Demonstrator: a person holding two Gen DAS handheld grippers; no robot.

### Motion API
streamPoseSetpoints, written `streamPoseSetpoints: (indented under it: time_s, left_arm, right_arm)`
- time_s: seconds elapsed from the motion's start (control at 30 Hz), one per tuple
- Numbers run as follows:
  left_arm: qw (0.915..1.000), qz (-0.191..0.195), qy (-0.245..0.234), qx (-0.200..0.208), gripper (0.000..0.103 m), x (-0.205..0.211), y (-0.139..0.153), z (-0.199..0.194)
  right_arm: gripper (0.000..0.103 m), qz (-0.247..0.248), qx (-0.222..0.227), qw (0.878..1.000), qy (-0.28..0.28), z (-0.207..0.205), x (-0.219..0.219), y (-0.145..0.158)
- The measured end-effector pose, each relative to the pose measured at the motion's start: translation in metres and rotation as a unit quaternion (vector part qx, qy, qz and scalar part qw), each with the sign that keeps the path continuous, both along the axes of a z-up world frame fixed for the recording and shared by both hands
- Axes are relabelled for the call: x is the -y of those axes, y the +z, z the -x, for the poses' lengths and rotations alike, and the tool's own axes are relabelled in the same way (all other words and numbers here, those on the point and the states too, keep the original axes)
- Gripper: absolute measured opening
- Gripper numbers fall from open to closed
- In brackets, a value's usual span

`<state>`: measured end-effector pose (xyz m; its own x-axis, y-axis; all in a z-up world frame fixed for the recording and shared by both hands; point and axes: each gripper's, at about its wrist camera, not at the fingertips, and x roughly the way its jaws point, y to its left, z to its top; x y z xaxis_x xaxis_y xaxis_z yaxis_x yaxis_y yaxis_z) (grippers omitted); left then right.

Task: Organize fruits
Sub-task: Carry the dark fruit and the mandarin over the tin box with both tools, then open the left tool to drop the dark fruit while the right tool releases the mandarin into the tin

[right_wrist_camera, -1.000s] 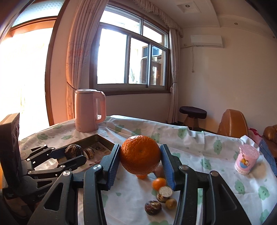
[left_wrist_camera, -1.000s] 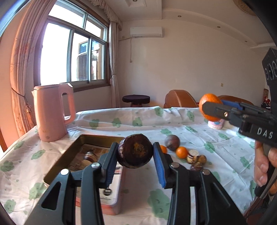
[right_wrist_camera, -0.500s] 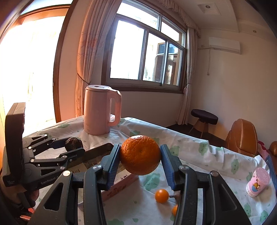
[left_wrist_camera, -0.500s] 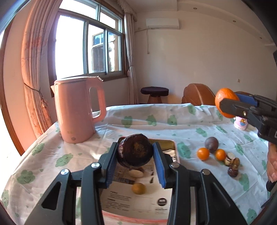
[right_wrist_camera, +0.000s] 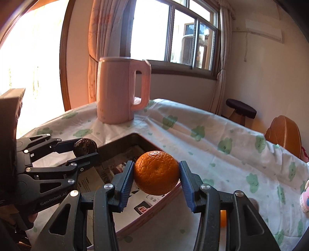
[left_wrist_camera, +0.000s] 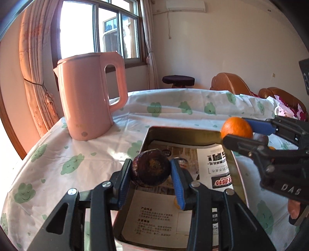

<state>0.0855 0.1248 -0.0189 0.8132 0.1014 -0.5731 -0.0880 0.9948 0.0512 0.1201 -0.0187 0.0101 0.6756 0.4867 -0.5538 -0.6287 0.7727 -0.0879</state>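
The left gripper [left_wrist_camera: 151, 171] clamps a dark purple fruit [left_wrist_camera: 151, 170] above the metal tin [left_wrist_camera: 185, 133]; at three o'clock the right gripper [left_wrist_camera: 238, 131] grips an orange [left_wrist_camera: 236, 127]; a pink kettle [left_wrist_camera: 88, 96] stands at ten o'clock.

Bright daylight pours through a wood-framed sliding window [left_wrist_camera: 100, 29] with pale pink curtains [left_wrist_camera: 32, 63] at left. Far off, cream walls [left_wrist_camera: 231, 48] carry a white air conditioner [left_wrist_camera: 185, 4]; a dark round stool [left_wrist_camera: 178, 80] stands beside brown leather armchairs [left_wrist_camera: 227, 84].
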Motion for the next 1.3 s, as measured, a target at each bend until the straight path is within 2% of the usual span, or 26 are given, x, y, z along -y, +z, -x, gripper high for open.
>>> streamPoseSetpoints:
  time_s: [0.2, 0.6, 1.13, 1.23, 1.3]
  left_arm:
    - [0.9999, -0.004, -0.003, -0.013, 0.042, 0.000, -0.007, -0.002]
    - [0.9997, -0.022, -0.001, -0.014, 0.042, 0.005, -0.011, -0.003]
    - [0.9995, -0.024, -0.007, -0.020, 0.042, 0.008, -0.013, -0.004]
    - [0.9995, -0.024, -0.007, -0.019, 0.044, 0.008, -0.013, -0.004]
    - [0.9995, -0.026, -0.005, -0.016, 0.049, 0.008, -0.012, -0.003]
  right_arm:
    - [0.049, 0.012, -0.018, 1.000, 0.000, -0.005, -0.007, -0.016]
    - [0.049, 0.031, -0.022, 0.999, 0.003, -0.007, -0.014, -0.027]
    - [0.049, 0.039, -0.023, 0.999, -0.001, -0.009, -0.017, -0.035]
    - [0.049, 0.039, -0.025, 0.999, 0.001, -0.009, -0.018, -0.035]
    - [0.050, 0.038, -0.025, 0.999, 0.001, -0.008, -0.018, -0.035]
